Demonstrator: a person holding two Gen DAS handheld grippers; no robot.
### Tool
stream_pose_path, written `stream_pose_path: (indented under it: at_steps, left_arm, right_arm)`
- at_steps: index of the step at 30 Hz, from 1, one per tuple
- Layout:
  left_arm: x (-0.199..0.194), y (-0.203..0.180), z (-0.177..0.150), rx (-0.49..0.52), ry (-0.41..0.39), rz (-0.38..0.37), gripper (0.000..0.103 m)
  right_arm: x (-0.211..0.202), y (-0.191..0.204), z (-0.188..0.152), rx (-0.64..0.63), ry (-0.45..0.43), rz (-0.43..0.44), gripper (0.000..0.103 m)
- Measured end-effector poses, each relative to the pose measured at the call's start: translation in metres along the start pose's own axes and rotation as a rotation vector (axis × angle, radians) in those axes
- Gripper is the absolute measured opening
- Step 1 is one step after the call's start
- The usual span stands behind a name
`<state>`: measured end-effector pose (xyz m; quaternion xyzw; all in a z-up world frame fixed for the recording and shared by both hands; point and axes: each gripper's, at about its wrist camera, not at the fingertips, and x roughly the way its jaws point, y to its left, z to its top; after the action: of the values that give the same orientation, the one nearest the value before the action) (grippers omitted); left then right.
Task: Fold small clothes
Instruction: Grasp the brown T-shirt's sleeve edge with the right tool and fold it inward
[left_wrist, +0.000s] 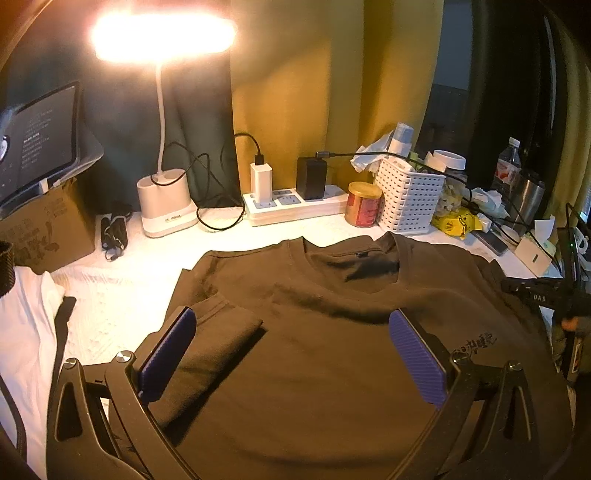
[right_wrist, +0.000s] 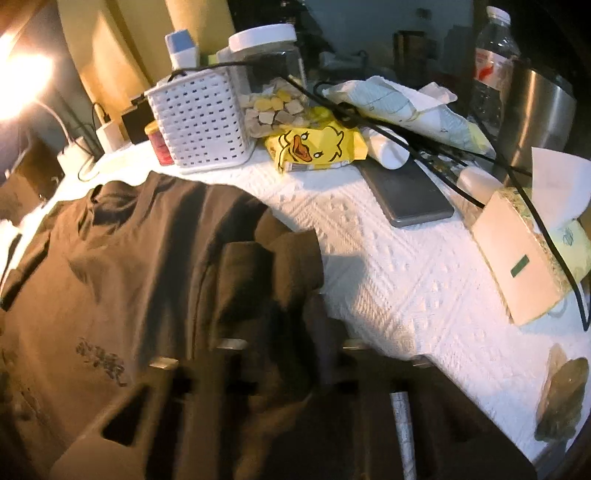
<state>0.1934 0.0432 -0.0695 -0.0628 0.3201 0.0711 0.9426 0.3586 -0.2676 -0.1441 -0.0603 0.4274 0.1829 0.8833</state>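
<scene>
Left wrist view sits low over the brown T-shirt (left_wrist: 332, 350), facing the back wall and lamp (left_wrist: 162, 37). Right wrist view is close above the shirt's sleeve side, angled toward the clutter. The 2 views share the shirt, white basket (left_wrist: 410, 199) (right_wrist: 201, 122) and yellow duck packet (right_wrist: 317, 147).

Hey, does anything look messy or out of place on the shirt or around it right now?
The brown T-shirt's right sleeve is bunched in loose folds, not flat. Black cables trail over the white basket and the duck packet.
</scene>
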Motion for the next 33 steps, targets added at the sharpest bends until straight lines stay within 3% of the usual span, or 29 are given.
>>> stream_pose_path:
  at_steps: [12, 17, 24, 25, 26, 27, 28, 33]
  left_arm:
    - [-0.017, 0.012, 0.002, -0.006, -0.043, -0.052, 0.102]
    - [-0.024, 0.024, -0.003, -0.014, -0.048, -0.062, 0.102]
    - [-0.021, 0.037, -0.009, -0.019, -0.034, -0.064, 0.102]
    - [-0.019, 0.038, -0.01, -0.021, -0.029, -0.068, 0.102]
    - [-0.016, 0.038, -0.01, -0.023, -0.024, -0.073, 0.102]
    - [-0.014, 0.037, -0.01, -0.023, -0.019, -0.08, 0.102]
    - [-0.012, 0.036, -0.01, -0.021, -0.015, -0.085, 0.102]
    - [-0.003, 0.027, -0.01, 0.005, 0.005, -0.12, 0.102]
  right_arm:
    - [-0.056, 0.013, 0.009, -0.001, -0.129, -0.085, 0.013]
    - [-0.043, 0.01, 0.004, 0.029, -0.091, -0.163, 0.013]
    - [-0.037, 0.002, -0.006, 0.103, -0.066, -0.196, 0.014]
    - [-0.034, -0.001, -0.007, 0.121, -0.048, -0.185, 0.016]
    - [-0.032, -0.004, -0.008, 0.137, -0.036, -0.169, 0.033]
    - [-0.032, -0.008, -0.012, 0.156, -0.015, -0.142, 0.059]
    - [-0.034, -0.011, -0.015, 0.167, -0.013, -0.142, 0.064]
    - [-0.039, -0.024, -0.033, 0.198, 0.018, -0.158, 0.064]
